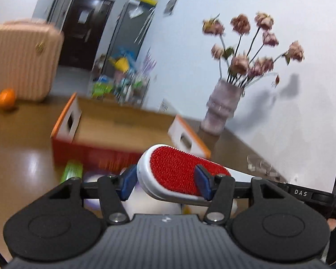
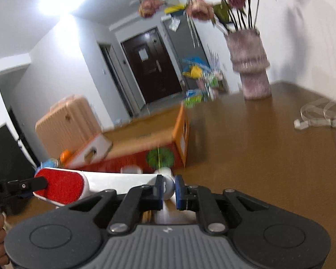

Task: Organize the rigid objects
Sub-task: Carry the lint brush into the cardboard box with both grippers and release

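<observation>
Both grippers hold one lint brush (image 1: 181,174) above the table (image 2: 257,157): the left gripper (image 1: 165,182) clamps its red head, the right gripper (image 2: 169,189) clamps its white handle end, near the open box (image 1: 114,130).

Left claw (image 1: 165,182) clamped, right claw (image 2: 169,190) clamped

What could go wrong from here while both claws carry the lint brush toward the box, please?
Both views are blurred by motion, so the lint brush could twist between the left claw and right claw. The open box has raised flaps that it might snag. The vase of tall flowers nearby could be knocked over.
</observation>
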Action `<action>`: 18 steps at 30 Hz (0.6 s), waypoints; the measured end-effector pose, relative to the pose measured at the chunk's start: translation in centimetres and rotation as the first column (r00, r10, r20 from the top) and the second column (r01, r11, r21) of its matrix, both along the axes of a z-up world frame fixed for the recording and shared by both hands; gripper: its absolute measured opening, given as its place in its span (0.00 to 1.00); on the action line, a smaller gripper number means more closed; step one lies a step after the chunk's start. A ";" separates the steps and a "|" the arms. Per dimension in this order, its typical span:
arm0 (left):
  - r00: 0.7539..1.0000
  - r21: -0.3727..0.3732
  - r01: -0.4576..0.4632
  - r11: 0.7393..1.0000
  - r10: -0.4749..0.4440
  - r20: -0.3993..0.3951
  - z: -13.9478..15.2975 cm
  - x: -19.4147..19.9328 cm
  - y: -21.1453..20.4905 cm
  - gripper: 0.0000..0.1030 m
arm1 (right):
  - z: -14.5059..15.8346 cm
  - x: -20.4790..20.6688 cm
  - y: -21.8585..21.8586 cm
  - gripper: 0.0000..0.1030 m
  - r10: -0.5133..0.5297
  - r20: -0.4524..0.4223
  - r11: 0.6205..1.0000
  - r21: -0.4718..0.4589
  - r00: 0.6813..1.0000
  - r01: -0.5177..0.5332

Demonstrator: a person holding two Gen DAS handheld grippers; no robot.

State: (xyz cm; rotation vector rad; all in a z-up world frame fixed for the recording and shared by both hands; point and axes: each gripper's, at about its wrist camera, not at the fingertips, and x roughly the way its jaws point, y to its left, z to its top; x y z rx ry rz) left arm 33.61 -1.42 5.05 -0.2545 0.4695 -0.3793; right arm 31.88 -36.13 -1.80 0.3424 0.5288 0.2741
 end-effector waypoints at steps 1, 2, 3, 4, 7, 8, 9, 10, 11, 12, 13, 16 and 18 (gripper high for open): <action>1.000 0.001 0.010 1.000 -0.010 0.011 0.5 1.5 0.0 0.55 | 0.8 0.8 -0.1 0.10 -0.006 0.018 1.000 0.002 1.000 0.006; 1.000 -0.001 0.015 1.000 -0.015 0.015 0.8 3.0 0.1 0.55 | 1.6 1.6 -0.2 0.10 -0.013 0.034 1.000 0.005 0.999 0.013; 1.000 0.002 0.022 1.000 -0.022 0.019 1.1 4.5 0.2 0.55 | 2.3 2.7 -0.3 0.10 -0.019 0.045 1.000 0.006 0.999 0.018; 0.999 0.008 0.026 1.000 -0.026 0.024 1.2 6.1 0.2 0.55 | 2.9 4.0 -0.4 0.10 -0.022 0.052 1.000 0.009 0.998 0.022; 1.000 0.018 0.016 1.000 -0.017 0.015 1.0 10.5 0.5 0.55 | 3.9 8.7 -0.6 0.10 -0.027 0.049 0.999 0.039 0.998 0.025; 1.000 0.021 0.012 1.000 -0.012 0.008 0.7 11.7 0.6 0.55 | 4.0 10.4 -0.5 0.10 -0.026 0.037 0.999 0.046 0.999 0.024; 1.000 0.021 0.007 1.000 -0.007 -0.005 0.3 13.0 0.8 0.55 | 3.9 12.0 -0.3 0.10 -0.029 0.028 0.998 0.049 0.999 0.028; 1.000 0.022 0.001 1.000 -0.001 -0.020 -0.1 14.3 0.9 0.55 | 3.7 13.7 0.0 0.10 -0.029 0.016 0.999 0.045 0.999 0.028; 0.999 0.022 -0.004 1.000 0.005 -0.035 -0.5 15.7 1.1 0.55 | 3.3 15.4 0.2 0.10 -0.027 -0.002 0.998 0.050 1.000 0.027; 0.998 0.018 -0.011 1.000 0.012 -0.056 -0.9 16.9 1.4 0.55 | 3.0 16.9 0.2 0.10 -0.027 -0.018 0.998 0.063 0.999 0.028; 0.997 0.010 -0.019 1.000 0.020 -0.079 -1.4 18.3 1.7 0.55 | 2.6 18.6 0.2 0.10 -0.022 -0.038 0.997 0.072 0.999 0.025; 0.990 -0.011 -0.041 0.999 0.039 -0.135 -2.6 21.6 2.7 0.56 | 1.3 23.0 0.7 0.10 -0.009 -0.098 0.996 0.083 0.995 0.017; 0.985 -0.025 -0.056 0.998 0.051 -0.166 -3.3 22.9 3.6 0.56 | 0.7 25.1 1.5 0.10 -0.005 -0.122 0.997 0.075 0.992 0.015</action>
